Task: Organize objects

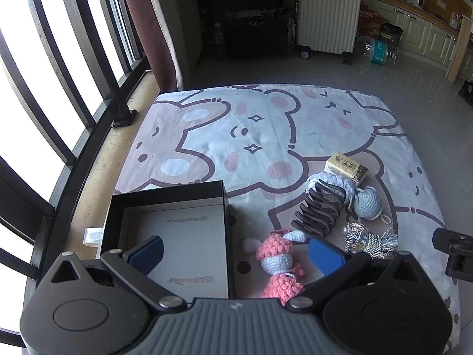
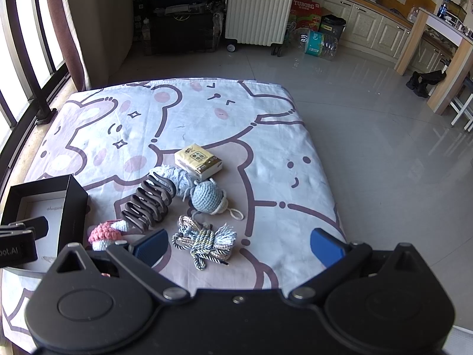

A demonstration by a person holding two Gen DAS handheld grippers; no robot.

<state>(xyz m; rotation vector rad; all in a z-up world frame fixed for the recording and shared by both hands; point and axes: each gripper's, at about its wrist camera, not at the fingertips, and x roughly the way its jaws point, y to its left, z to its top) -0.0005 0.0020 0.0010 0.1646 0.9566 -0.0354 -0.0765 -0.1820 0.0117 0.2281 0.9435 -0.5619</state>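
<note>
We hold both the left gripper [image 1: 236, 251] and the right gripper [image 2: 239, 244] spread apart, empty. At eleven o'clock of the cord bundle [image 2: 204, 241], the hair claw [image 2: 149, 204] overlaps yarn and may drag it along.

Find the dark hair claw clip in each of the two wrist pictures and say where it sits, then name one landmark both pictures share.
Left wrist view: the hair clip lies right of centre, right of the black box and above the pink crochet doll.
Right wrist view: the hair clip lies left of centre, between the black box and the blue crochet ball.
Shared landmark: the tissue pack, just beyond the clip.
</note>
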